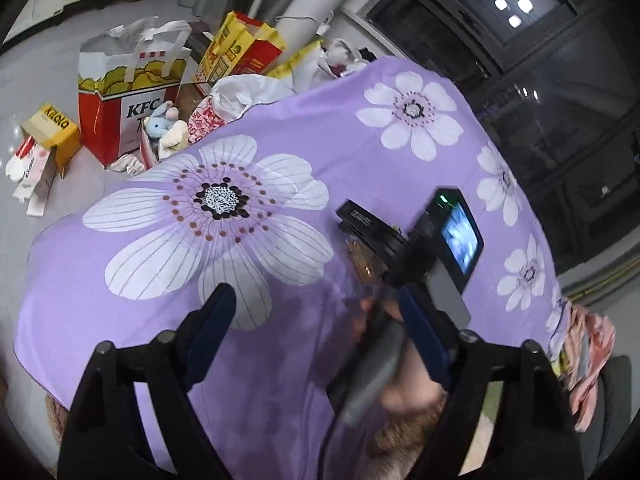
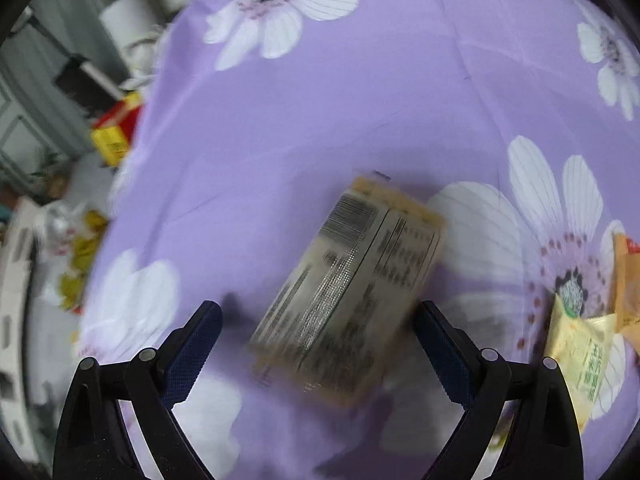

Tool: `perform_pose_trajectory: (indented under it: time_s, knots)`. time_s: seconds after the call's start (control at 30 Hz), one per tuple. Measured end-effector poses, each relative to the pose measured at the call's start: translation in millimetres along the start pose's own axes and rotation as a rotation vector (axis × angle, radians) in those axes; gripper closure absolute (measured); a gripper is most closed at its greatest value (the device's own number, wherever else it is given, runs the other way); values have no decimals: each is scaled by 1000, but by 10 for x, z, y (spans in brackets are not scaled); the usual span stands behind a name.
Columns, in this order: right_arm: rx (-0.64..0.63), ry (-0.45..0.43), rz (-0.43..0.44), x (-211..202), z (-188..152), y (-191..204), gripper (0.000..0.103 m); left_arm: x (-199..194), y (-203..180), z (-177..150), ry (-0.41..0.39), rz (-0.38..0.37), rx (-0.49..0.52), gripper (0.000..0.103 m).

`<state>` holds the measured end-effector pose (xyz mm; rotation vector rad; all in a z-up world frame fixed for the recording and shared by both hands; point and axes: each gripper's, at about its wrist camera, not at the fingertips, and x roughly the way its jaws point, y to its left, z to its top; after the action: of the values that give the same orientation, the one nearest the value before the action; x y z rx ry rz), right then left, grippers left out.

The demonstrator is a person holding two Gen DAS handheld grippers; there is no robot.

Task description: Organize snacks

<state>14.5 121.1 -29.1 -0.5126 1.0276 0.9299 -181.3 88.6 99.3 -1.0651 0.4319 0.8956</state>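
Observation:
A tan snack packet (image 2: 348, 292) with a barcode and printed text lies back-side up on the purple flowered tablecloth (image 2: 360, 100), blurred. My right gripper (image 2: 316, 328) is open, its jaws on either side of the packet's near end, apart from it. More snack packets, a pale green one (image 2: 580, 356) and an orange one (image 2: 628, 280), lie at the right. My left gripper (image 1: 316, 320) is open and empty above the cloth (image 1: 320, 140). Past it the other hand-held gripper (image 1: 420, 248) and the hand holding it show over a small tan packet (image 1: 362, 260).
Beyond the table's far edge, on the floor, stand a KFC bag (image 1: 128, 96), a yellow-red bag (image 1: 240, 48), a plush toy (image 1: 164, 124) and small boxes (image 1: 48, 136). Dark windows (image 1: 540, 40) are at the right. Floor clutter (image 2: 80, 248) lies left of the table.

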Motion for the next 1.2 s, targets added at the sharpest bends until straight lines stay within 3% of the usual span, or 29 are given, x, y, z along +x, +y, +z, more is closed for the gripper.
perform_pose_trajectory:
  time_s: [0.1, 0.17, 0.23, 0.3, 0.4, 0.5, 0.6, 0.8, 0.97, 1.03, 1.07, 1.2]
  knots:
    - [-55, -37, -36, -2, -20, 53, 6, -2, -43, -30, -3, 8, 35, 28]
    - [-66, -46, -19, -19, -38, -2, 13, -27, -60, -48, -12, -6, 38, 28]
    - [-86, -62, -27, -92, -60, -68, 39, -34, -80, -60, -18, -12, 50, 32]
    - [-99, -50, 1, -137, -43, -149, 47, -52, -117, -83, -24, -9, 66, 34]
    - [-122, -20, 41, -195, -45, -215, 48, -57, -182, -125, -32, -2, 91, 40]
    - [-104, -8, 158, -364, -156, -347, 48, -51, -216, -165, -33, 1, 110, 44]
    - [-86, -9, 208, -560, -285, -501, 48, -27, -234, -204, -29, 18, 137, 47]
    - [-105, 6, 361, -1150, -779, -980, 48, 74, -232, -293, 12, 49, 175, 52]
    - [-90, 21, 337, -1457, -1294, -1424, 48, 107, -365, -456, 39, 39, 244, 58]
    - [-88, 19, 315, -1513, -1440, -1569, 48, 138, -450, -572, 74, 19, 277, 79]
    - [-76, 22, 296, -1543, -1503, -1662, 48, 150, -486, -611, 92, 1, 287, 84]
    - [-1, 42, 293, -1619, -1641, -1983, 48, 157, -735, -884, 144, -68, 369, 85]
